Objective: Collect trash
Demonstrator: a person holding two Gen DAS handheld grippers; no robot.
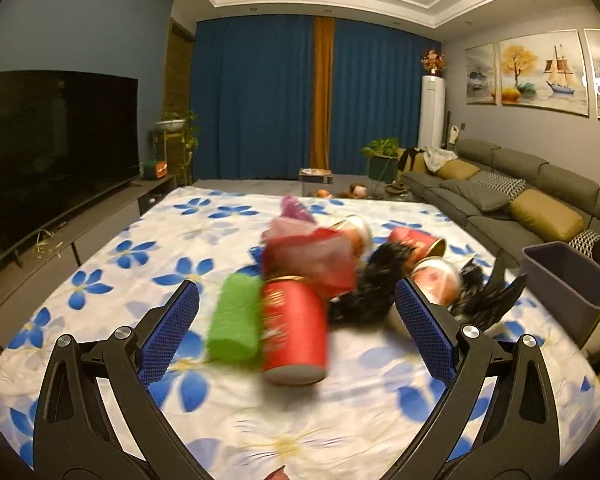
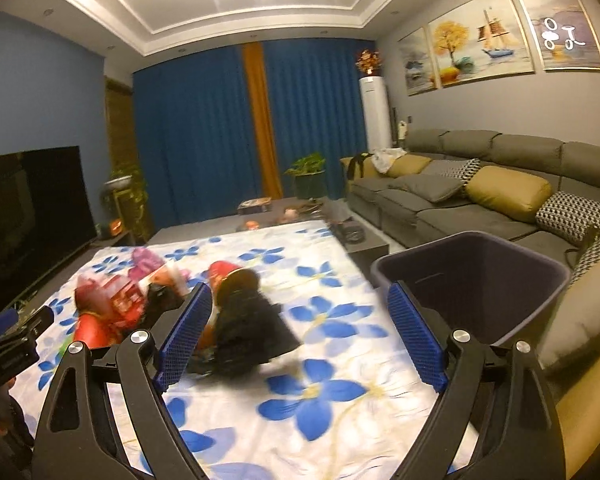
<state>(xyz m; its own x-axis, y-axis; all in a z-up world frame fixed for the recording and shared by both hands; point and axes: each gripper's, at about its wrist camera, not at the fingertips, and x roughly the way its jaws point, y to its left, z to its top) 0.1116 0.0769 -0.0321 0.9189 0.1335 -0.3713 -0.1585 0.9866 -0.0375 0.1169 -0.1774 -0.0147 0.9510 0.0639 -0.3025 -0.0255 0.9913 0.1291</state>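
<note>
On the flowered cloth (image 1: 112,256) over the counter, the trash lay in one loose heap: a red can (image 1: 294,332) on its side, a green roll (image 1: 236,318) touching its left flank, crumpled red wrappers (image 1: 312,256) behind, black plastic (image 1: 364,292) to the right, and more cans (image 1: 418,242) beyond. The bin (image 2: 472,280) stood at the cloth's right edge.

The left tongs (image 1: 298,330) stood wide apart with nothing gripped. The red can lay just ahead, between the lines of the two fingers, its long axis running nearly straight away from the tongs, so a forward push would probably bring the pads onto its curved sides.

The right tongs (image 2: 300,332) were likewise apart and empty. The black plastic (image 2: 248,332) lay just inside their left finger, with the bin just past the right one.

The left hand looked better lined up on the can; the right was nearer the bin. Blur left finer detail of the heap unclear.
</note>
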